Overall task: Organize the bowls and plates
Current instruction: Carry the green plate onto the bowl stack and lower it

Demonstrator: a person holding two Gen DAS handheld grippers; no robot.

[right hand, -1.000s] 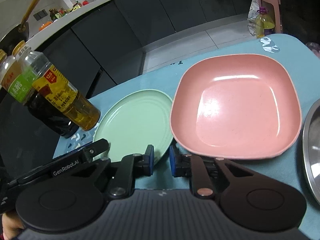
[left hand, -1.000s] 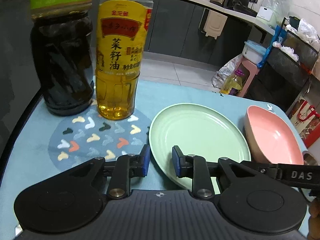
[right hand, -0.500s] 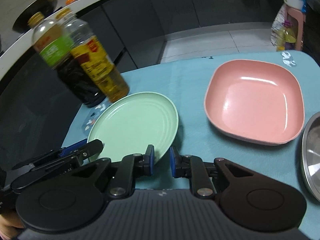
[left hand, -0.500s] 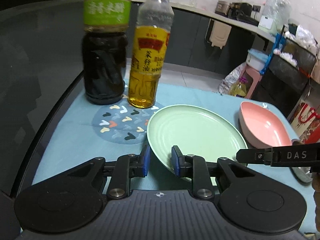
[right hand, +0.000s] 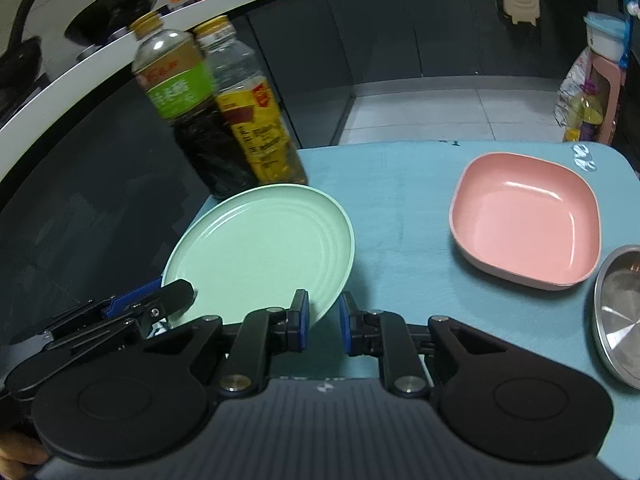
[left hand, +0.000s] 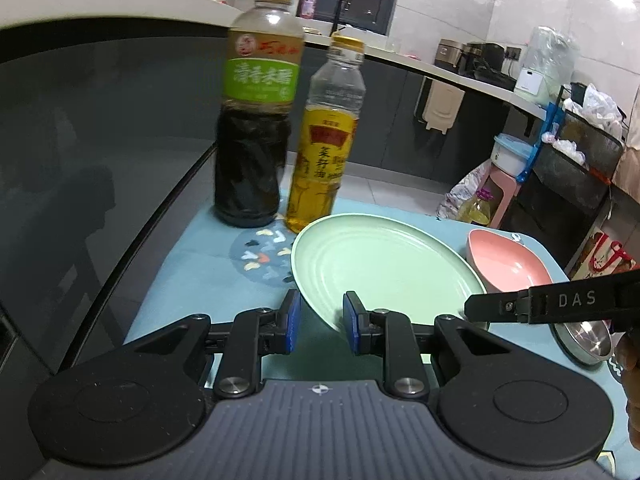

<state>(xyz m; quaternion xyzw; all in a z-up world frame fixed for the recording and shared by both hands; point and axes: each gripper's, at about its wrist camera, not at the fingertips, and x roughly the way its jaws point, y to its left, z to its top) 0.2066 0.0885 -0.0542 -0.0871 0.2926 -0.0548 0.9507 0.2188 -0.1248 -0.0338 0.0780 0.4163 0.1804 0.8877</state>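
Green plate [left hand: 384, 264] is off the table and tilted, carried by both grippers at its near rim.

Left wrist view: left gripper [left hand: 320, 322] is clamped on the rim, which runs between the blue pads. Right gripper [left hand: 476, 309] comes in from the right and bites the same rim further round. The pink dish [left hand: 508, 264] sits just beyond the plate, with the steel bowl [left hand: 588, 340] nearer on the right. My read: the plate is meant to go with the pink dish. Move both hands together at the same height, level the plate out, and give the dark sauce bottle [left hand: 252, 152] and oil bottle [left hand: 324, 160] room. The two stand close behind its far edge.

Right wrist view: the right gripper's pads pinch the plate edge. The plate's left part overhangs the table edge, so a slip there drops it to the floor. The pink dish is well apart, across bare teal mat [right hand: 400, 200], and the path looks open.

Surface: teal mat with a patterned coaster [left hand: 260, 260] by the bottles. Room: a kitchen with dark cabinets [right hand: 400, 20], a pale counter and a tiled floor.
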